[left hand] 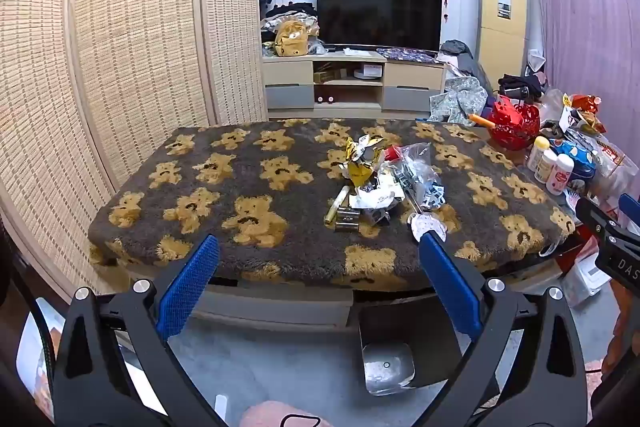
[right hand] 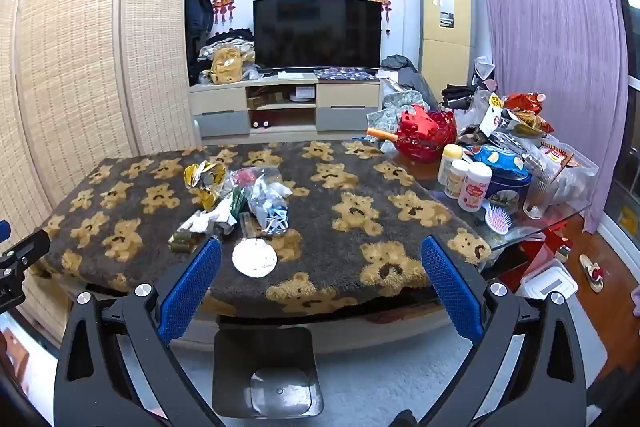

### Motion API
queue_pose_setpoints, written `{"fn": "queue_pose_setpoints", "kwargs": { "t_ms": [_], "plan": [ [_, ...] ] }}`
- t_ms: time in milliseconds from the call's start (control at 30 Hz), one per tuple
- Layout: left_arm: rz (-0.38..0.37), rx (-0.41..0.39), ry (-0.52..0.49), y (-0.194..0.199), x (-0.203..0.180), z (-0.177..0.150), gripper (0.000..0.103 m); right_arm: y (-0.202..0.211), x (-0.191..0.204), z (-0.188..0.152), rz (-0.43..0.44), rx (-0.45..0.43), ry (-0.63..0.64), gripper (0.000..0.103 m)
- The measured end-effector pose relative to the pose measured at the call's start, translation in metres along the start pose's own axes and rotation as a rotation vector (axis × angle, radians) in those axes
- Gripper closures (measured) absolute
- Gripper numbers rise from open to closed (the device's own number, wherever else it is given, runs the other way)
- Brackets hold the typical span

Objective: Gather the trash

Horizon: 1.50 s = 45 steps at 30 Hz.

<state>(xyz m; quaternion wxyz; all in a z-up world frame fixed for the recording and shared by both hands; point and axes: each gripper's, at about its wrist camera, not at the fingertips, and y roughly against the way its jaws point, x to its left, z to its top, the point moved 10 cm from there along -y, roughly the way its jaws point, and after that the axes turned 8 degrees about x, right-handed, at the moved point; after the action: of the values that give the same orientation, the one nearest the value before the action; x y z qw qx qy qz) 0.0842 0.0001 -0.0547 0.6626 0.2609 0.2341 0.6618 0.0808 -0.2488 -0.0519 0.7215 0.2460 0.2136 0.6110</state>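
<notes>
A pile of trash [left hand: 380, 179] lies mid-table on a bear-patterned cloth [left hand: 224, 187]: yellow crumpled wrappers, clear plastic bags, white paper scraps and a round white lid [right hand: 254, 258] at the near edge. The pile also shows in the right wrist view [right hand: 236, 199]. A dark square bin [right hand: 266, 371] stands on the floor below the table's front edge, also in the left wrist view [left hand: 396, 343]. My left gripper [left hand: 320, 287] is open and empty, held before the table's front edge. My right gripper [right hand: 320, 287] is open and empty, above the bin.
The table's right end holds a red basket [right hand: 426, 137], white bottles [right hand: 464, 183], a blue tin, snack bags, a glass and a pink hairbrush [right hand: 498, 219]. A woven screen [left hand: 120, 47] stands left. A TV stand [right hand: 288, 103] is behind.
</notes>
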Motion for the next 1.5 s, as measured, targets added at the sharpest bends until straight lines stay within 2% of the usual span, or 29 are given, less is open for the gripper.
{"fn": "queue_pose_setpoints", "kwargs": {
  "t_ms": [1500],
  "plan": [
    [-0.010,-0.008,0.012,0.002,-0.001,0.005,0.008,0.001,0.007,0.004,0.011,-0.011,-0.006,0.003]
  ]
}}
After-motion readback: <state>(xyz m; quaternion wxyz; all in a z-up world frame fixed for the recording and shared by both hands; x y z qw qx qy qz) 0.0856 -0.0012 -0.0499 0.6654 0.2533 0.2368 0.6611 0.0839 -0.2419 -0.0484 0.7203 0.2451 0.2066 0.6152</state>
